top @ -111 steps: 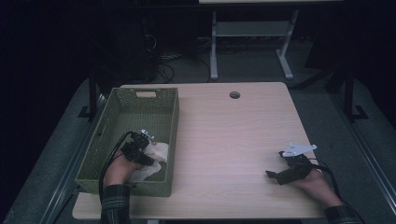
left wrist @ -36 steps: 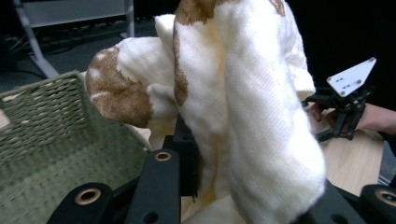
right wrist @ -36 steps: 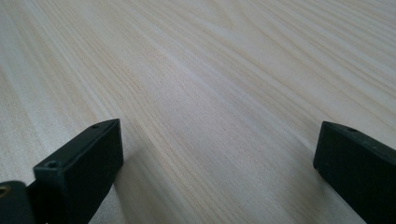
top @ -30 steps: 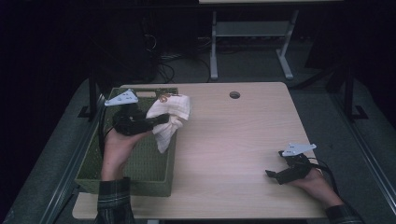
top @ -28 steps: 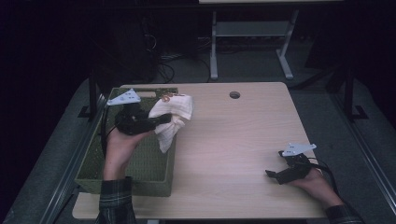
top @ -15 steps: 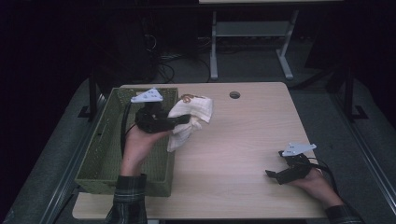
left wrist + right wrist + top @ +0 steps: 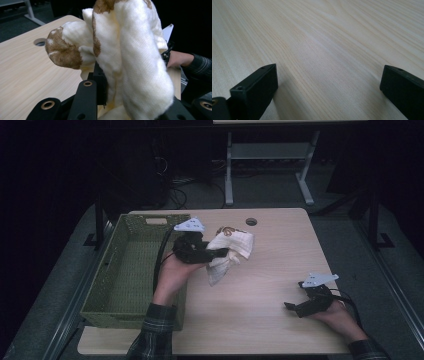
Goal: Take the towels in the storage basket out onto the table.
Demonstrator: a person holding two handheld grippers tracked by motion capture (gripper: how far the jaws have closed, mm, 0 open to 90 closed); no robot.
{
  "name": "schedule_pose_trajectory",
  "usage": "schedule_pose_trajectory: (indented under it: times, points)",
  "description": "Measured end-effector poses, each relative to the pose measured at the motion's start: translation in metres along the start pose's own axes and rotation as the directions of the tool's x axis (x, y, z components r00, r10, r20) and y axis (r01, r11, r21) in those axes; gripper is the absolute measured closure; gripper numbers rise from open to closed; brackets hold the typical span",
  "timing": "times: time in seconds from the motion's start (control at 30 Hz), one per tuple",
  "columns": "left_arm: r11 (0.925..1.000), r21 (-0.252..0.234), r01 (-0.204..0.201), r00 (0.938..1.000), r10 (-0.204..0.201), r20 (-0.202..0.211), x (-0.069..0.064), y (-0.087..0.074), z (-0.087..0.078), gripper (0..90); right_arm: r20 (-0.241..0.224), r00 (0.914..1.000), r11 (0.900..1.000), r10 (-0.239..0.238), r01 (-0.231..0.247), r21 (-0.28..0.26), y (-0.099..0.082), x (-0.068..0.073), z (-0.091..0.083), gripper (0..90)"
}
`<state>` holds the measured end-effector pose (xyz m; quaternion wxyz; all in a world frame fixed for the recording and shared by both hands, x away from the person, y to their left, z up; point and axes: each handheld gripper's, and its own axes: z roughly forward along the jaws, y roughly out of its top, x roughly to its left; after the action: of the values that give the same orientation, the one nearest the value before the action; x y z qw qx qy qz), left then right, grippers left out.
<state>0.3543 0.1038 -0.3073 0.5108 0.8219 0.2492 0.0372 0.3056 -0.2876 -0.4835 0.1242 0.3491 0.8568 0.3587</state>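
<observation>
The surface (image 7: 260, 320) is mostly bare, which leaves us room to lay things out. The green basket (image 7: 130, 270) sits along its 9 o'clock edge as the source bin, now showing nothing inside. The cream cloth with brown patches (image 7: 227, 252) hangs bunched in the air just past the basket's rim, toward 12 o'clock of centre, off the surface; we judge it is being carried across for setting down. The left gripper (image 7: 217, 252) is clamped on the cloth, pinching a fold so the rest droops. The right gripper (image 7: 292, 309) rests at 4 o'clock, jaws apart with nothing between them, likely waiting. Against 3.7 s ago, the cloth has left the basket and travelled right; the right gripper has not moved.
</observation>
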Motion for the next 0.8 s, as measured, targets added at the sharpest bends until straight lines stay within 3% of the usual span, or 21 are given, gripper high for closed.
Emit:
schedule_pose_trajectory:
  times: [0.4, 0.8]
  points:
    - [0.9985, 0.046, -0.029, 0.9993, 0.028, 0.027, -0.011, -0.002, 0.042, 71.4, -0.001, 1.0000, 1.0000, 0.003, -0.003, 0.000, 0.000, 0.000, 0.000, 1.1]
    - [0.9939, 0.099, -0.050, 0.9976, 0.044, 0.053, -0.022, -0.014, 0.090, 71.5, -0.002, 1.0000, 1.0000, 0.005, -0.005, 0.000, 0.000, 0.000, 0.000, 1.1]
